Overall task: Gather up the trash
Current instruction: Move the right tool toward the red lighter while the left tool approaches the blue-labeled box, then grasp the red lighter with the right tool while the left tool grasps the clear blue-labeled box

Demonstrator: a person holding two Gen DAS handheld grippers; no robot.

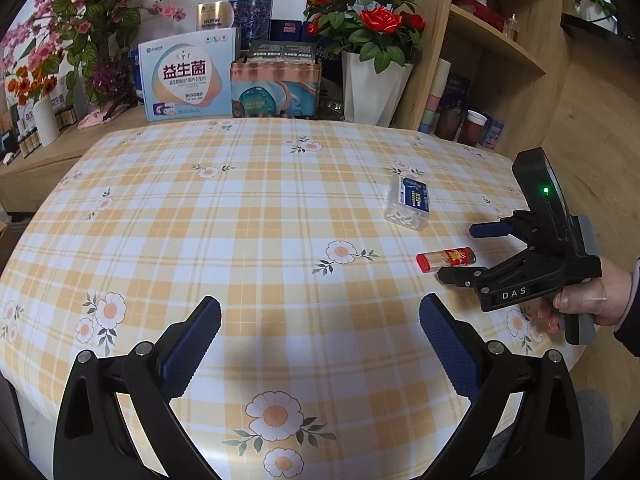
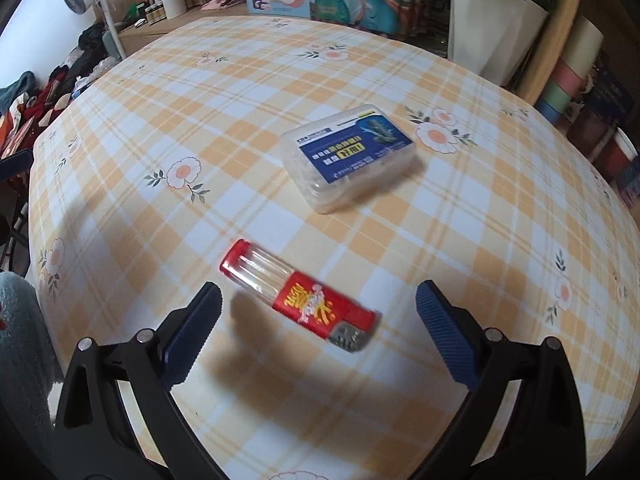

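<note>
Your right gripper [image 2: 318, 312] hangs low over the surface [image 2: 248, 92], fingers spread wide and empty, with the red lighter [image 2: 300, 294] lying flat between and just ahead of them at lower centre of the right wrist view. That spread is judged deliberate: the lighter lies slantwise across the opening, so a wide gap leaves room to straddle its body. The clear plastic box [image 2: 349, 156] with the blue label rests apart from it, higher in the frame and untouched. Your left gripper [image 1: 320, 320] is held back at the bottom of its own view, fingers equally wide and empty, over bare cloth. No bin shows in either view.
</note>
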